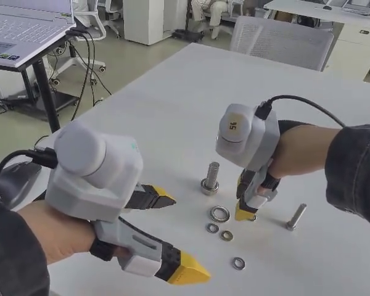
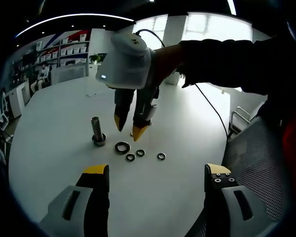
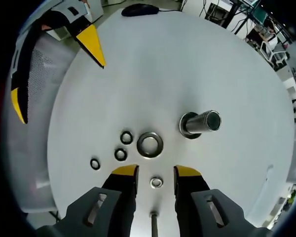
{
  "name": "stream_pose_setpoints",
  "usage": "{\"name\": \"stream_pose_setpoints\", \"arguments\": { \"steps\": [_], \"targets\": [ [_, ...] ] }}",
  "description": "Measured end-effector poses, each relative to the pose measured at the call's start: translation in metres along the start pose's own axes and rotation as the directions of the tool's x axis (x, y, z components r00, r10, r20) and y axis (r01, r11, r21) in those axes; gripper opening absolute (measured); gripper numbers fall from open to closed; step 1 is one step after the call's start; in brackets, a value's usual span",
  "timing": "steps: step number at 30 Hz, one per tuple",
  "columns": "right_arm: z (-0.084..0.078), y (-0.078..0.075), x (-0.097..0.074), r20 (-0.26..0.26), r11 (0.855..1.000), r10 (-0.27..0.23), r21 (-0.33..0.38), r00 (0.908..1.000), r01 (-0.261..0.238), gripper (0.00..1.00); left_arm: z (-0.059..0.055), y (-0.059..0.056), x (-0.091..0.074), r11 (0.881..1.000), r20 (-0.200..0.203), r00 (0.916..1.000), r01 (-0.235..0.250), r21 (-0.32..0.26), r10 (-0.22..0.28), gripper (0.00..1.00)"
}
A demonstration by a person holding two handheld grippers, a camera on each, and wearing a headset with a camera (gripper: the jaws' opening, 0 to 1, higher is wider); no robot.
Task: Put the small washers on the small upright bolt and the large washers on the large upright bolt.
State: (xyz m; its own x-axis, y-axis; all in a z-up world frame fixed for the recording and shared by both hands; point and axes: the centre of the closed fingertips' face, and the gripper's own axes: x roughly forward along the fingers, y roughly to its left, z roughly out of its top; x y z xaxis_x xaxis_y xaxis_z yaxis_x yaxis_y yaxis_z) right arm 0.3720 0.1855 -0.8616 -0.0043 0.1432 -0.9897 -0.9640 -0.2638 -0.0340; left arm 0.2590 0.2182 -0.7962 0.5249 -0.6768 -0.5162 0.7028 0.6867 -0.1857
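White worktop (image 1: 172,92) in an office, laptop (image 1: 18,28) and chair (image 1: 283,40) beyond. Left gripper (image 2: 156,169) jaws released. Right gripper (image 3: 156,171) jaws released above a washer (image 3: 156,182).

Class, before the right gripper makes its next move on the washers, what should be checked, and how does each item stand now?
1. Right gripper open: ok, jaws apart.
2. Small washer lined up: ok, in the right gripper view it lies between the jaw tips.
3. Large bolt upright: ok.
4. Small bolt upright: not ok, it lies on its side.
5. Left gripper out of the way: ok, open, holding nothing, short of the washers.
6. Gripper low enough to grasp: cannot tell.
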Motion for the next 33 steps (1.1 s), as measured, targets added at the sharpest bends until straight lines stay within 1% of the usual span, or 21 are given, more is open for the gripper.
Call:
{"name": "stream_pose_setpoints", "arguments": {
  "steps": [5,18,24,33],
  "targets": [
    [0.006,0.003,0.004,0.007,1.0,0.01,-0.01,0.9999,-0.01,0.3,0.001,-0.001,0.001,1.0,0.0,1.0,0.001,0.001,-0.001,0.78],
    [0.021,0.005,0.012,0.017,0.999,0.021,-0.029,0.9996,-0.02,0.3,-0.001,0.002,0.001,1.0,0.001,1.0,0.001,-0.001,-0.001,0.78],
    [0.022,0.005,0.017,0.009,0.999,0.028,-0.035,0.9996,-0.028,0.3,-0.001,0.003,0.0,1.0,0.003,1.0,0.001,-0.003,-0.001,0.78],
    [0.024,0.003,0.018,0.011,0.999,0.029,-0.044,0.9995,-0.029,0.29,0.0,0.005,0.001,1.0,0.005,1.0,-0.001,-0.004,0.001,0.78]
  ]
}}
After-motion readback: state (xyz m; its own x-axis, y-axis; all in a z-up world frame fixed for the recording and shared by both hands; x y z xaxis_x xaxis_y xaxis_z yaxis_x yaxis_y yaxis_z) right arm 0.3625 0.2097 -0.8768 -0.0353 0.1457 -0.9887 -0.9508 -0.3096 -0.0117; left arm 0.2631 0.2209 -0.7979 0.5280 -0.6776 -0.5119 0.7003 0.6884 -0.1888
